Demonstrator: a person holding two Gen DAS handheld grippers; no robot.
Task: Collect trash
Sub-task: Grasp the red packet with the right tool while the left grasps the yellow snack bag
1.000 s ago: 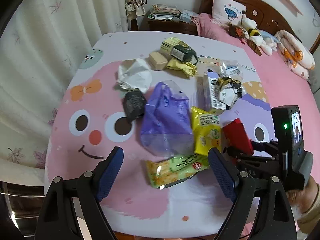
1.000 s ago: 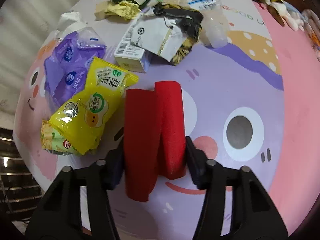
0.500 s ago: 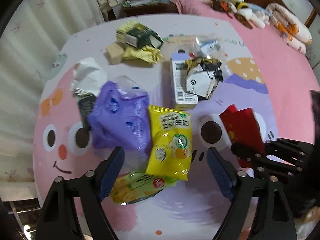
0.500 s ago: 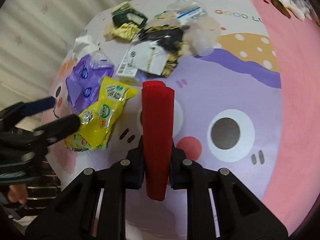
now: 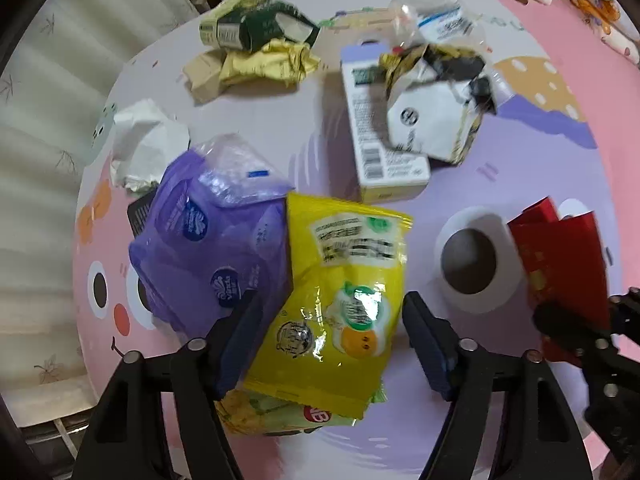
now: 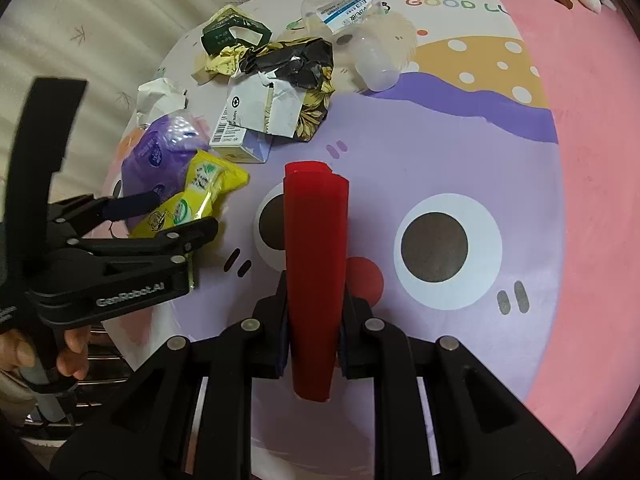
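Pick-up step: right gripper (image 6: 314, 332) pinches the folded red paper (image 6: 316, 256), lifted just right of the yellow snack bag (image 5: 340, 300); left gripper (image 5: 326, 336), spread wide, straddles that bag and likely needs lowering and squeezing next.

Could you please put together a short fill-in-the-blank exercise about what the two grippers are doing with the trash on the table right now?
1. The right gripper is shut on a folded ____ packet.
2. The left gripper is open, its fingers on either side of the ____ snack bag.
3. Left of that bag lies a ____ plastic pack.

Missing words: red; yellow; purple
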